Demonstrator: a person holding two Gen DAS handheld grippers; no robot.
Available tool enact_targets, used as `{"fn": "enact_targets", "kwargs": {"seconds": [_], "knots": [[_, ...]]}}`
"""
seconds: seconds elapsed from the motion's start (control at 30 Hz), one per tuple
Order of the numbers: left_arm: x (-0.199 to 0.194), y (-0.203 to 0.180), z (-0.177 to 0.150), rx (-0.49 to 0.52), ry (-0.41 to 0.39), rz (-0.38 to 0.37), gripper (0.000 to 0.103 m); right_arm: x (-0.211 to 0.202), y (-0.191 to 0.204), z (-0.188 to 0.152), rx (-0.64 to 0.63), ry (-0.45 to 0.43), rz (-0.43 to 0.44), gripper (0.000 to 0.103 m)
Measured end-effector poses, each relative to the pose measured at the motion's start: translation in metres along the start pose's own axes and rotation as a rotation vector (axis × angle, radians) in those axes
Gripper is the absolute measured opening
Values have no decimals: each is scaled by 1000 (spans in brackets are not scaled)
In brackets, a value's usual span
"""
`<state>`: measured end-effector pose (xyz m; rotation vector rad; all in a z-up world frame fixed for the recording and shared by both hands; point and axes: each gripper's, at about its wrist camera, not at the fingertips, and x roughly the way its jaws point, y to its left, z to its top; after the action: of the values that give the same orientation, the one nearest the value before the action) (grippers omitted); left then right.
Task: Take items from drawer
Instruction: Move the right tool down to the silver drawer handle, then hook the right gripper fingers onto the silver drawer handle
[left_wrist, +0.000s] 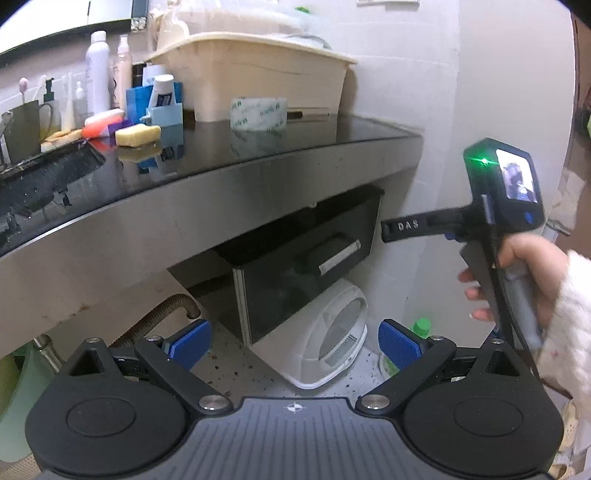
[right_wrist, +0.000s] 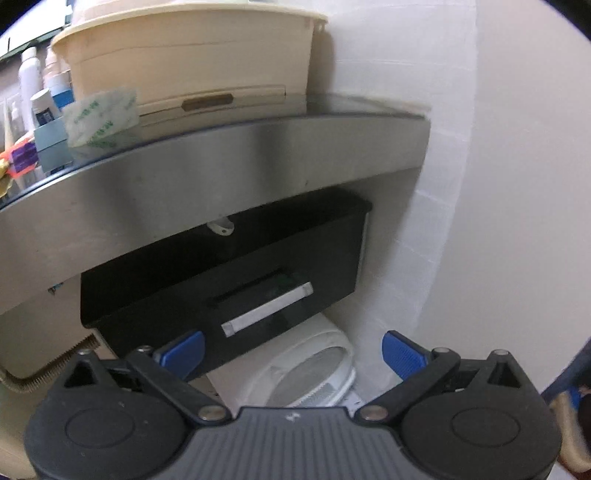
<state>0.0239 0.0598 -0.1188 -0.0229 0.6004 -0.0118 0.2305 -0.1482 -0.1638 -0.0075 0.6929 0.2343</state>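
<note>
A black drawer (left_wrist: 303, 266) with a silver bar handle (left_wrist: 340, 256) hangs shut under the steel-edged counter (left_wrist: 184, 206). It also shows in the right wrist view (right_wrist: 229, 280), with its handle (right_wrist: 267, 308). My left gripper (left_wrist: 295, 345) is open and empty, well in front of and below the drawer. My right gripper (right_wrist: 293, 350) is open and empty, just in front of the drawer and a little below its handle. The right gripper's body (left_wrist: 498, 206) shows in the left wrist view, held by a hand to the right of the drawer. The drawer's contents are hidden.
A beige plastic bin (left_wrist: 255, 77), a tape roll (left_wrist: 258, 114), bottles (left_wrist: 98, 70), a sponge (left_wrist: 138, 134) and a sink (left_wrist: 40, 173) are on the counter. A white appliance (left_wrist: 328, 339) stands on the floor under the drawer. A flexible hose (left_wrist: 159, 314) hangs left. A wall (right_wrist: 498, 184) is at the right.
</note>
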Motion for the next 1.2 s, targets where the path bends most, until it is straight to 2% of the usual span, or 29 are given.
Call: {"fn": "enact_targets", "kwargs": {"seconds": [0.17, 0.27, 0.37, 0.4, 0.63, 0.73, 0.8, 0.97, 1.1, 1.2], "knots": [[10, 10, -3, -17, 16, -12, 99, 38, -3, 8, 60, 49, -2, 102], [16, 18, -3, -55, 39, -30, 100, 61, -12, 10, 167, 60, -12, 94], [15, 24, -5, -72, 22, 1, 100, 84, -18, 13, 232, 85, -29, 84], [15, 25, -5, -69, 17, 7, 100, 89, -19, 13, 248, 93, -26, 84], [17, 35, -4, -64, 21, -2, 100, 139, -19, 17, 435, 165, 61, 82], [13, 39, -4, -47, 8, -3, 100, 155, -16, 16, 499, 187, 87, 74], [11, 41, -3, -31, 0, 11, 100, 163, -11, 15, 505, 204, 75, 72], [10, 49, 1, -17, -8, 8, 100, 180, -3, 14, 528, 228, 67, 59], [10, 54, 5, -24, -11, -18, 100, 196, 2, 20, 510, 247, 45, 60], [9, 54, 6, -9, -21, -10, 100, 203, 5, 20, 505, 265, 28, 60]]}}
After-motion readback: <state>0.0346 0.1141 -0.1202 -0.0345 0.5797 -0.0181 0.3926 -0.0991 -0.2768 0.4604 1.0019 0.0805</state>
